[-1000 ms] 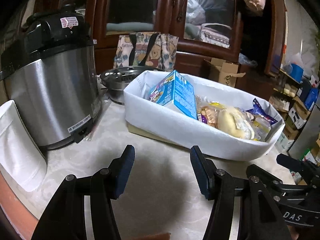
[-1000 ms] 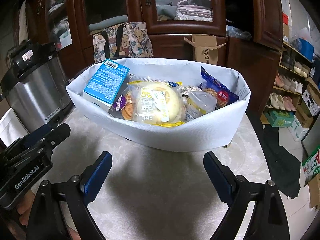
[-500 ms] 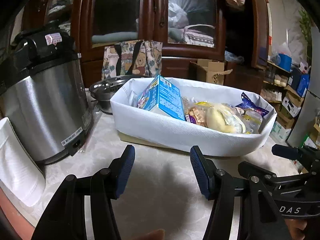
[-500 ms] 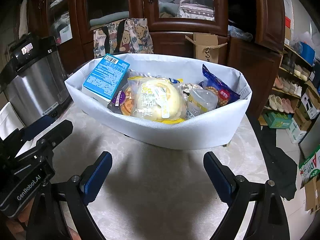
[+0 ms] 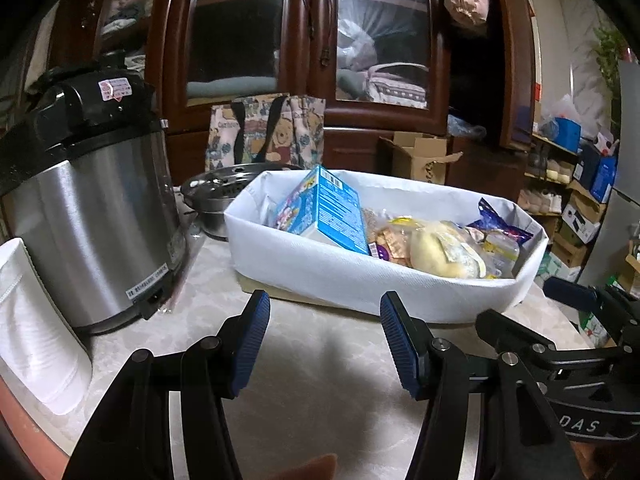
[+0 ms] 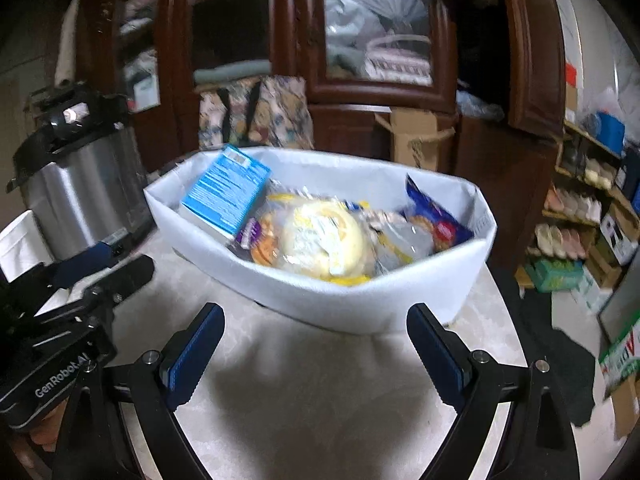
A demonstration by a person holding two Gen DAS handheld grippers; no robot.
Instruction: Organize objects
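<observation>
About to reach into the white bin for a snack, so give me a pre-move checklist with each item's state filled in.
1. Left gripper open and empty: ok.
2. Right gripper open and empty: ok.
3. White bin resting flat on the table: ok.
4. Blue box reachable, leaning at the bin's left end: ok.
5. Bun packet on top of the pile, uncovered: ok.
6. Right view sharp enough to aim: not ok, blurred.

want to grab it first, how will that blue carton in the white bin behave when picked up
The blue carton looks stiff, with flat faces and sharp edges, so it probably holds shape when squeezed. It leans tilted on the snack packets in the white bin, so lifting it may shift them. Its printed surface may be slightly slippery.
</observation>
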